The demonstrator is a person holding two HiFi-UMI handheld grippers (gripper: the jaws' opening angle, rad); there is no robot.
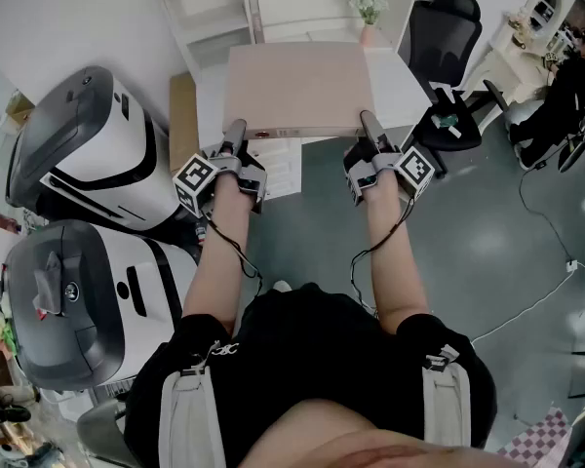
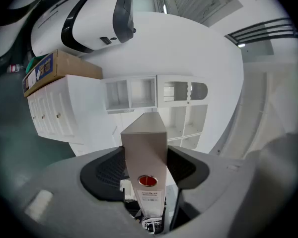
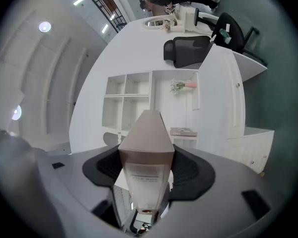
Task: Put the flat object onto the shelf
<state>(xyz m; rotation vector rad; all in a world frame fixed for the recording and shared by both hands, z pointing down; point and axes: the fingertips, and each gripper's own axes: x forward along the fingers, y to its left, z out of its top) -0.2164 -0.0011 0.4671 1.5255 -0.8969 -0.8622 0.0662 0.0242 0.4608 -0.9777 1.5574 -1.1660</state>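
- Clamping the near-left corner of the file box (image 1: 297, 86), the left tongs (image 1: 236, 133) were clenched on it, one jaw above and one below. The left gripper view showed the ridged black pads (image 2: 105, 170) pressed against both broad faces.
- The file box was a thin, flat rectangle of matte tan board with crisp edges. It was held level in the air with a broad face up, over the near edge of a white desk (image 1: 398, 78); contact with the desk could not be judged.
- Its spine faced the person at 6 o'clock and ran from 9 to 3 o'clock between the two hands. The spine carried a round red spot (image 2: 148, 181) and a pale printed label, the spot lying nearer the left end.
- The white shelf (image 1: 242, 8), smooth and boxy with open square compartments, stood at 12 o'clock, just beyond the box's far edge.
- By my reading, the coming move turned on that line: a straight push toward 12 o'clock, far edge leading. Neither hand was nearer, so both would have to travel evenly.
- The right tongs (image 1: 369, 127) gripped the near-right corner in the same way, pads closed on the top and bottom faces, angled slightly upward.
- A black mesh office chair (image 1: 445, 27) stood at 2 o'clock, well apart from the box.
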